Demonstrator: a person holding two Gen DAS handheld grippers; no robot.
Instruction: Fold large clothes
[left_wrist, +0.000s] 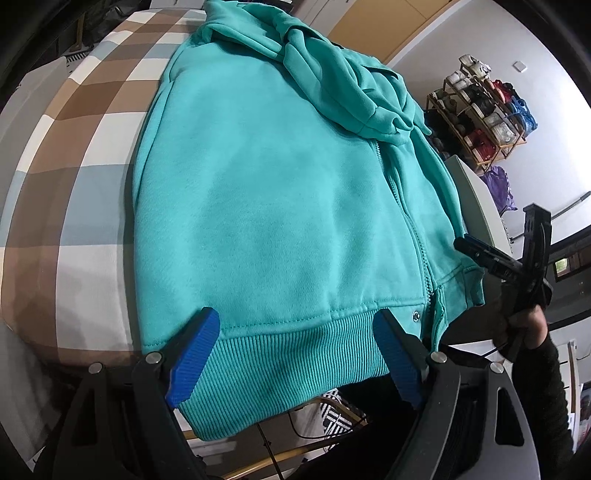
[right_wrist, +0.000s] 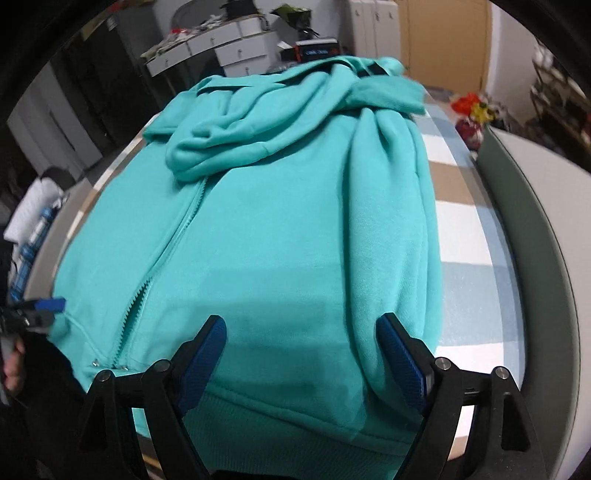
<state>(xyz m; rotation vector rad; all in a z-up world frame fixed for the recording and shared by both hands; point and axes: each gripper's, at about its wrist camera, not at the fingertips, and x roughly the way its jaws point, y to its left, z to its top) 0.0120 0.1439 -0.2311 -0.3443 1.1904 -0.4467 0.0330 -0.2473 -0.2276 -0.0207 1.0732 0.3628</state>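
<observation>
Teal zip hoodie (left_wrist: 258, 192) spread on checked cloth (left_wrist: 92, 122), ribbed hem overhanging near edge. Left gripper (left_wrist: 299, 354) wide open astride hem, gripping nothing. Right gripper (right_wrist: 301, 354) likewise wide open above hem. No legible writing.

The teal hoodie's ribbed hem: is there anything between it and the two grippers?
Nothing visible. The left gripper is open with the hoodie's ribbed hem directly between its blue pads. The right gripper is open over the same hem on the other side of the zipper, nothing in between.
</observation>
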